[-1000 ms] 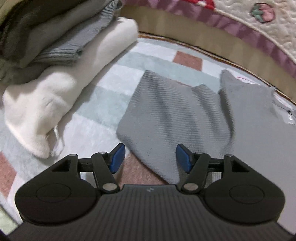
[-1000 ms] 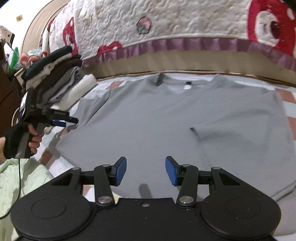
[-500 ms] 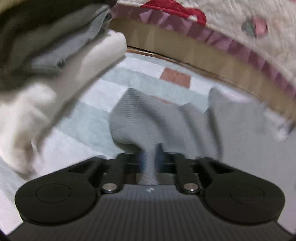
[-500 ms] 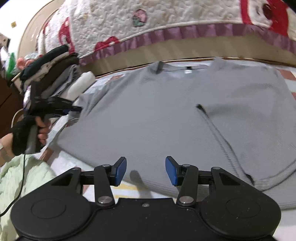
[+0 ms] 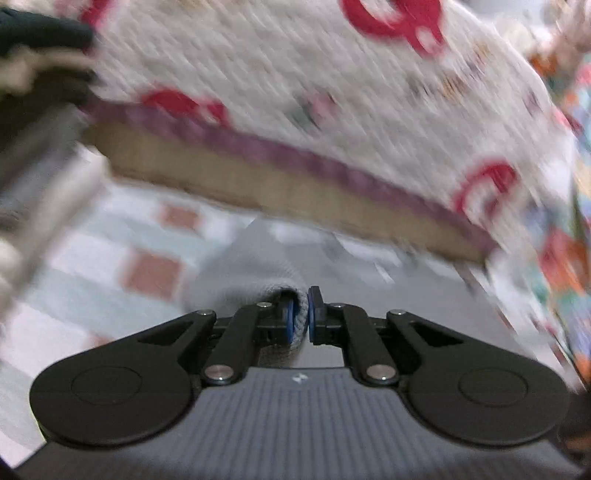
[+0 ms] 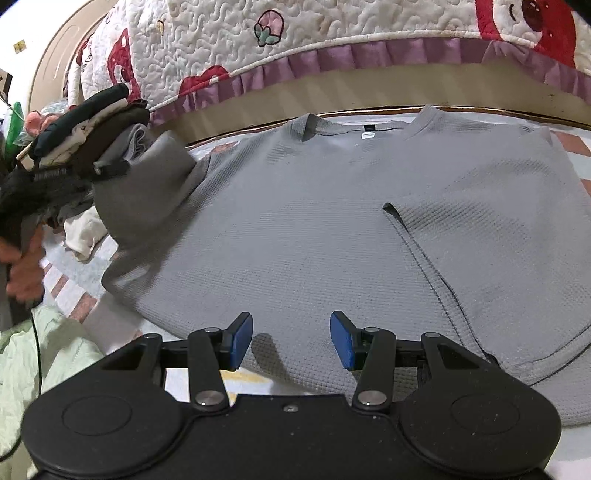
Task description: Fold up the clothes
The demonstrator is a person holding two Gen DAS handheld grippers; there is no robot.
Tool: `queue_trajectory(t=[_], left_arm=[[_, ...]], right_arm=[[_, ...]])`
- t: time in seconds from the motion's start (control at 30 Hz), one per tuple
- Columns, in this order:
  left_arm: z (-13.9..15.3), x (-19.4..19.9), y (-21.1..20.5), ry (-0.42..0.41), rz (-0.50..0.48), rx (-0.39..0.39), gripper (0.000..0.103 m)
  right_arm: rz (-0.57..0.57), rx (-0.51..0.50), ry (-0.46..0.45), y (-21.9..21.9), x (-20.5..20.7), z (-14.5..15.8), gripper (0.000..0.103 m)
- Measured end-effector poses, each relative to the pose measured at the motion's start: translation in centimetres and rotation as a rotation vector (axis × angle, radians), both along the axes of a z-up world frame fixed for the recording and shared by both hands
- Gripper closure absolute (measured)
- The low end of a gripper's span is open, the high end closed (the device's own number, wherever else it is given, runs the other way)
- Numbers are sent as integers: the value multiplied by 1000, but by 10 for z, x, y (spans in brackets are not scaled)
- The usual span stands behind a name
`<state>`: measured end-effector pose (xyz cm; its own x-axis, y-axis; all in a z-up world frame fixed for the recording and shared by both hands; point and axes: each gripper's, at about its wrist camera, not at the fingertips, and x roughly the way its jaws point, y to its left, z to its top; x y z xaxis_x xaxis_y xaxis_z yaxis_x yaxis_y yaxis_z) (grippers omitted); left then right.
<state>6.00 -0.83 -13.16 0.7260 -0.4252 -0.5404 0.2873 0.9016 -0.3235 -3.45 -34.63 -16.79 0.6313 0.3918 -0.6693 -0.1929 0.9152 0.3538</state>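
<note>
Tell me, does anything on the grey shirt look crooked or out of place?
Mostly no. The grey shirt lies flat, with one sleeve folded across its body. The other sleeve is lifted off the mat, pinched in the left gripper. The right gripper is open over the hem.

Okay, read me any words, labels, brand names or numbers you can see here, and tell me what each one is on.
No text can be read.
Neck label inside the grey shirt collar: white tag with a dark tab above it, print too small to read.
Left gripper body: a small pale logo mark, not letters.
Quilt: strawberry and bear pictures only, no words.
</note>
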Motion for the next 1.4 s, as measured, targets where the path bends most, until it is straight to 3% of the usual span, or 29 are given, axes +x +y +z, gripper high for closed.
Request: queue_trajectory(t=[0.1, 0.17, 0.3, 0.37, 0.5, 0.63, 0.67, 0.73, 0.83, 0.93, 1.0, 1.03, 1.07, 1.1, 1.17, 1.23, 1.33, 1.4], left_arm=[[-28, 4, -26, 128, -29, 118, 94], [-36, 2, -31, 157, -41, 176, 91], [-25, -16, -31, 119, -150, 195, 84], [-22, -23, -31, 128, -206, 238, 71], [-19, -31, -26, 155, -285, 260, 68], [-4, -35, -11, 73, -241, 284, 66], [-2, -32, -7, 55, -196, 290, 62], [0, -26, 1, 18, -114, 305, 43], [-10, -14, 6, 10, -129, 334, 43], [-27, -3, 7, 93, -147, 309, 43], [-31, -6, 3, 87, -160, 321, 43], [-34, -8, 2, 84, -166, 327, 43], [-36, -10, 0, 82, -172, 333, 43], [-38, -12, -2, 76, -179, 342, 43], [-35, -21, -4, 46, -196, 370, 43], [-32, -31, -6, 0, -198, 415, 43], [-29, -44, -10, -72, -188, 493, 43], [-30, -45, -11, -57, -185, 501, 43]], right_arm=[[8, -6, 0, 1, -1, 0, 51], [13, -19, -2, 2, -3, 1, 51], [34, -68, -16, 7, -6, 4, 51], [46, -71, -19, 10, -6, 5, 51], [15, 58, 17, 13, 14, 12, 51], [40, 205, 17, 32, 56, 34, 51], [49, 226, 11, 41, 67, 39, 51], [78, 249, 10, 58, 89, 47, 46], [159, 222, 50, 97, 126, 48, 44], [180, 151, 68, 130, 154, 39, 40], [207, 80, 73, 149, 163, 25, 38], [185, 41, 46, 150, 161, 20, 46], [163, 3, 19, 152, 159, 15, 61], [142, -15, -7, 150, 156, 12, 98], [76, 109, -61, 125, 138, 15, 97], [-13, 169, -76, 102, 119, 16, 96], [-104, 151, -62, 76, 101, 10, 96], [-105, 153, -64, 70, 96, 12, 90]])
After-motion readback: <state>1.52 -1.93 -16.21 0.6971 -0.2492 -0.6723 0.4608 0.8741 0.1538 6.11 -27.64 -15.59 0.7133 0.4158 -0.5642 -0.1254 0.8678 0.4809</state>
